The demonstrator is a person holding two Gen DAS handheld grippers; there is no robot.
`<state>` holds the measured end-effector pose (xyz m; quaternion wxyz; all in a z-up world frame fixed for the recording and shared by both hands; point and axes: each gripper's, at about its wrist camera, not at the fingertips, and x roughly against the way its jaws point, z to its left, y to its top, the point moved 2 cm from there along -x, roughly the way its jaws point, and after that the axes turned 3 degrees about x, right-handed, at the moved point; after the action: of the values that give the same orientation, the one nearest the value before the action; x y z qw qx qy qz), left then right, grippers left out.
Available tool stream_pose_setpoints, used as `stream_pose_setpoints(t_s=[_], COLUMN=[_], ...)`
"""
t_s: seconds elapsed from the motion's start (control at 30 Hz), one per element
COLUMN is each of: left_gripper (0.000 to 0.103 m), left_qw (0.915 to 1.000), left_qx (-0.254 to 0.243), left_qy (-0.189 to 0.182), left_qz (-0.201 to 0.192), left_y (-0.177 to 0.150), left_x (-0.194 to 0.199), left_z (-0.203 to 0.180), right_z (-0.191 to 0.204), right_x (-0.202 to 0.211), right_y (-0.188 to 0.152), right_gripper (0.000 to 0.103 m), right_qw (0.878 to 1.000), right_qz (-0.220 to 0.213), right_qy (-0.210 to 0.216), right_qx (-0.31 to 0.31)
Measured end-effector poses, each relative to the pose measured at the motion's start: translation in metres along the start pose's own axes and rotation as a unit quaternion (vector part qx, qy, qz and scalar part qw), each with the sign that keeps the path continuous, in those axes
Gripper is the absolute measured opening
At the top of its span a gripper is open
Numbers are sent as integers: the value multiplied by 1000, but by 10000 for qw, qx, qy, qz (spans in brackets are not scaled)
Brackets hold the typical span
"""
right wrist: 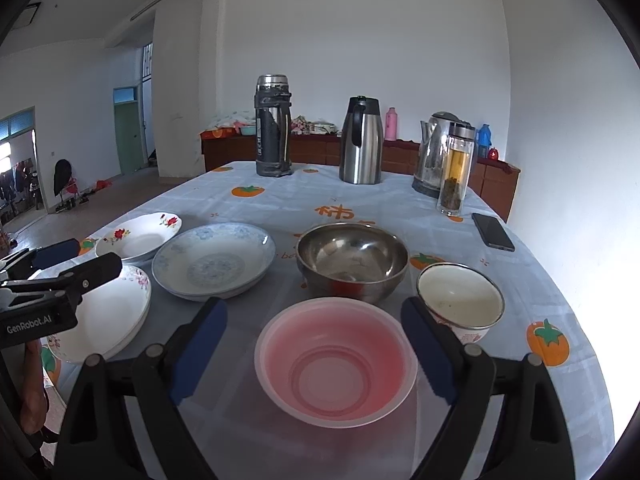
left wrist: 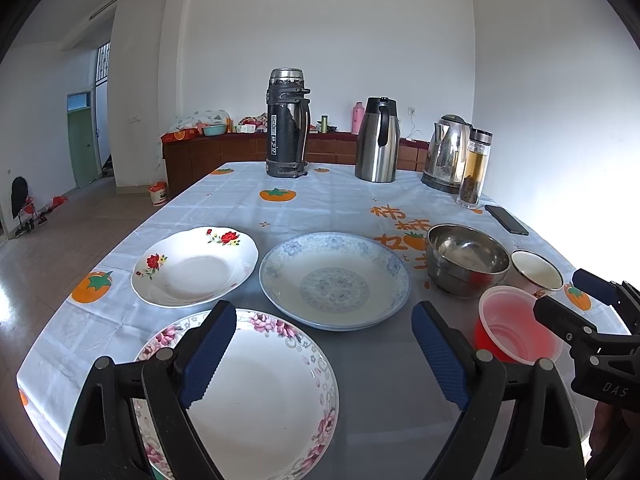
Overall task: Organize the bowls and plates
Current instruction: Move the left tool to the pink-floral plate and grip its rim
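Clothed table (right wrist: 280,204); plates (right wrist: 214,264); bowls (right wrist: 352,260); flasks (right wrist: 360,140)

Black tongs (right wrist: 314,350), ribbed blue pads (right wrist: 199,354)

Sharp daylight — right-side glare, fisheye-bent edges, dark corners

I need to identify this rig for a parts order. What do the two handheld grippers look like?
Both are matte black plastic with grey pivot rivets and ribbed dark-blue pads on the jaws. The left gripper reads "GenRobot.AI" on its side; the right gripper shows "DAS".
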<state>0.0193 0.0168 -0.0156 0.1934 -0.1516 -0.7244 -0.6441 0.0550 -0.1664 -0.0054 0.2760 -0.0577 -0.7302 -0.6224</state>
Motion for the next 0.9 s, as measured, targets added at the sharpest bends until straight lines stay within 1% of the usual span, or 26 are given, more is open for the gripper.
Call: stream_pose_setpoints(t_s=[0.2, 0.3, 0.4, 0.47, 0.5, 0.57, 0.63, 0.73, 0.83, 0.9], left_gripper=[91, 91, 91, 91, 91, 91, 91, 91, 91, 91], left_qw=[10000, 9995, 9986, 9968, 9957, 9932, 9901, 9837, 9785, 9758], left_qx=[5, -14, 129, 218, 264, 404, 543, 651, 777, 869], left_qy=[58, 292, 498, 746, 875, 1090, 1296, 1674, 1897, 1977], left_qz=[-22, -67, -121, -165, -159, -102, -31, 73, 239, 351], left_y=[0, 0, 1, 0, -2, -7, -14, -26, -37, -43], left_x=[0, 1, 6, 9, 11, 14, 17, 21, 21, 19], left_z=[4, 12, 30, 46, 54, 73, 92, 117, 137, 145], right_z=[8, 20, 34, 49, 54, 70, 90, 113, 130, 137], right_x=[-2, -5, -8, -14, -17, -27, -37, -50, -64, -74], right_y=[4, 8, 12, 15, 15, 15, 15, 14, 15, 16], right_gripper=[90, 86, 81, 73, 71, 61, 56, 50, 46, 42], right_qw=[10000, 9996, 9988, 9973, 9966, 9939, 9896, 9833, 9780, 9758], right_qz=[-15, -25, -44, -30, -16, 57, 126, 230, 356, 456], right_qy=[56, 190, 352, 582, 662, 925, 1195, 1524, 1707, 1774], right_qx=[66, 197, 338, 448, 484, 605, 788, 968, 1144, 1194])
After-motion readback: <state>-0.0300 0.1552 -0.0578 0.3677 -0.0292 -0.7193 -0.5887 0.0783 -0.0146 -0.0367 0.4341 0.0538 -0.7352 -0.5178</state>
